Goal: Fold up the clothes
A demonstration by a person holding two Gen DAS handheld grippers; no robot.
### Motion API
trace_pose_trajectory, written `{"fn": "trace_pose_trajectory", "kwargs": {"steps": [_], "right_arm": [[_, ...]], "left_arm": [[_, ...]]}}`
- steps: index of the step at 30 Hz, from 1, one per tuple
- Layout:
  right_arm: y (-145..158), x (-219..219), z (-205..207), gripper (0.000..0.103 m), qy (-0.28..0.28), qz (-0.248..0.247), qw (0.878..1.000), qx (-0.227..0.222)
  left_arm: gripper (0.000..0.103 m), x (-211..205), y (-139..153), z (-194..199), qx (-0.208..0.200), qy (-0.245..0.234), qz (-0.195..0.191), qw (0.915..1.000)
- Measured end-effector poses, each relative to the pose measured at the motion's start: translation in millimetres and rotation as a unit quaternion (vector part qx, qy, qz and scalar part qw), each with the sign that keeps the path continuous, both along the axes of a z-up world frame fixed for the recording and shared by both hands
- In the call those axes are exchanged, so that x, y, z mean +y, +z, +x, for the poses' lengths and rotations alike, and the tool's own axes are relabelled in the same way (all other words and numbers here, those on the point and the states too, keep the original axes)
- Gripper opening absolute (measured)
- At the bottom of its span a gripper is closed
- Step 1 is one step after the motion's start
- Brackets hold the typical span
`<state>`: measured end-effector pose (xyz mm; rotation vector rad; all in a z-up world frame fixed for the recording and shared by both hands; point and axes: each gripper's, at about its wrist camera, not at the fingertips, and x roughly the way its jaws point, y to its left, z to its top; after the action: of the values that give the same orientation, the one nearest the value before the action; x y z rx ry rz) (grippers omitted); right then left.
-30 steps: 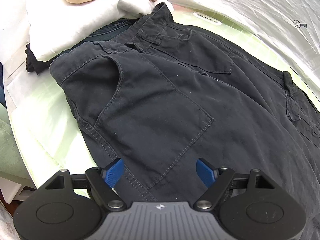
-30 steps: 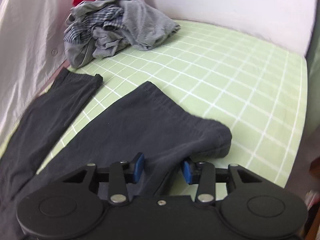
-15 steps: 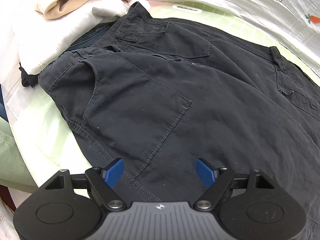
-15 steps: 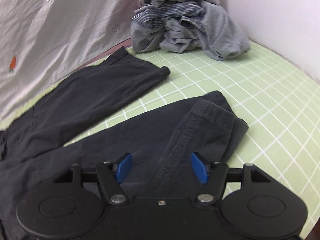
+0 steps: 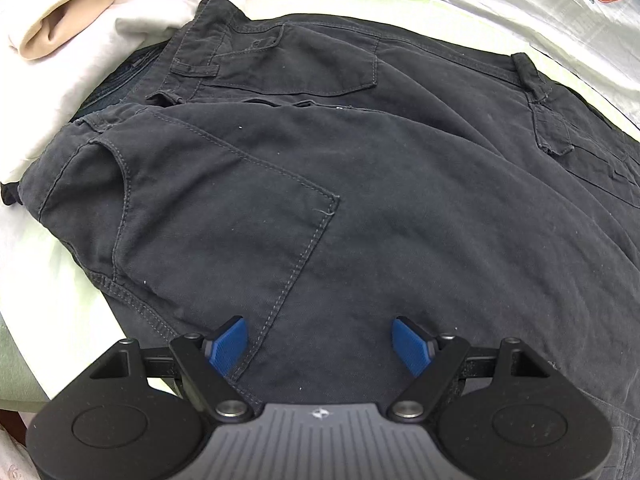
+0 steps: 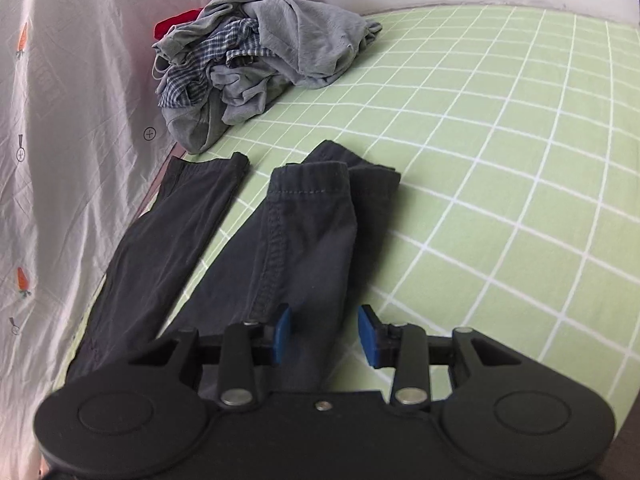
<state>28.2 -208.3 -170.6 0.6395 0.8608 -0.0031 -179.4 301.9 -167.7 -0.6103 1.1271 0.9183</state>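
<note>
Dark trousers lie spread across a green checked sheet, waist end toward a stack of folded white and beige laundry. The left gripper hovers low over the seat of the garment with its blue pads spread wide, nothing between them; a stitched back pocket lies just ahead of its left pad. At the far end, the right gripper sits over the near trouser leg, pads partly apart with the leg's cloth running up between them (whether they touch the cloth cannot be told from here). That leg's cuff is doubled over on itself near the hem, while the other leg lies flat and straight beside it, close along a white carrot-print curtain. A heap of grey and checked clothing rests beyond the hems against the wall, a scrap of red fabric showing behind it.
</note>
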Motion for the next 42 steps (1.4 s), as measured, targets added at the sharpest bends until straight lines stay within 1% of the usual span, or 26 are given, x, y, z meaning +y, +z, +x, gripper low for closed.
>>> {"fn": "trace_pose_trajectory", "kwargs": {"steps": [2,3,5,7,11,14,16,18,20,23,25,27,29,31,33,34,36,38,40,42], "right_arm": [[-3,4,1,0.038,-0.006,0.022,1.000,0.002],[-4,6,1,0.038,-0.011,0.022,1.000,0.005],[2,12,1,0.025,-0.009,-0.008,1.000,0.007],[10,13,-4,0.003,-0.002,-0.029,1.000,-0.004],[31,10,-24,0.002,-0.004,-0.055,0.998,-0.037],[43,4,-39,0.001,-0.011,-0.081,0.996,-0.040],[50,-2,-50,0.001,-0.019,-0.091,0.995,-0.040],[53,-10,-62,0.001,-0.029,-0.095,0.995,-0.029],[44,-18,-70,0.001,-0.034,-0.109,0.993,-0.001],[12,-28,-77,0.001,-0.045,-0.111,0.991,0.055],[1,-33,-81,0.001,-0.052,-0.094,0.992,0.063],[0,-37,-85,0.001,-0.060,-0.074,0.994,0.057],[-2,-42,-86,0.002,-0.067,-0.039,0.995,0.055],[-5,-48,-88,0.008,-0.077,0.000,0.996,0.054],[-11,-52,-91,0.011,-0.094,0.045,0.993,0.057],[-14,-51,-94,0.014,-0.100,0.064,0.991,0.058],[-19,-50,-98,0.018,-0.110,0.101,0.987,0.059],[-21,-44,-102,0.023,-0.111,0.118,0.985,0.056],[-21,-38,-104,0.033,-0.110,0.128,0.984,0.051],[-23,-31,-105,0.039,-0.106,0.148,0.982,0.051]], "left_arm": [[0.080,1,-1,0,-0.001,0.002,-0.003,1.0000],[0.081,2,-2,0,-0.002,0.002,-0.004,1.0000],[0.081,2,-3,0,-0.003,0.001,-0.004,1.0000],[0.081,2,-3,-1,-0.006,0.000,-0.004,1.0000],[0.081,3,-2,-8,-0.016,0.006,-0.008,0.9998],[0.081,2,1,-14,-0.022,0.014,-0.014,0.9996],[0.081,-1,4,-19,-0.021,0.015,-0.010,0.9996],[0.081,-4,6,-25,-0.019,0.013,-0.007,0.9997],[0.081,-6,7,-32,-0.020,0.015,-0.005,0.9997],[0.081,-10,8,-44,-0.026,0.016,-0.002,0.9995],[0.081,-13,11,-55,-0.028,0.014,0.003,0.9995],[0.081,-17,14,-66,-0.032,0.011,0.013,0.9993],[0.081,-18,16,-77,-0.042,0.011,0.019,0.9989],[0.081,-17,17,-87,-0.049,0.018,0.020,0.9984],[0.081,-15,18,-96,-0.056,0.026,0.020,0.9979],[0.081,-14,19,-101,-0.058,0.030,0.021,0.9977],[0.081,-11,21,-110,-0.063,0.036,0.022,0.9972],[0.081,-7,21,-116,-0.069,0.045,0.019,0.9964],[0.081,0,19,-123,-0.076,0.059,0.013,0.9953],[0.081,9,18,-132,-0.090,0.076,0.001,0.9930]]}}
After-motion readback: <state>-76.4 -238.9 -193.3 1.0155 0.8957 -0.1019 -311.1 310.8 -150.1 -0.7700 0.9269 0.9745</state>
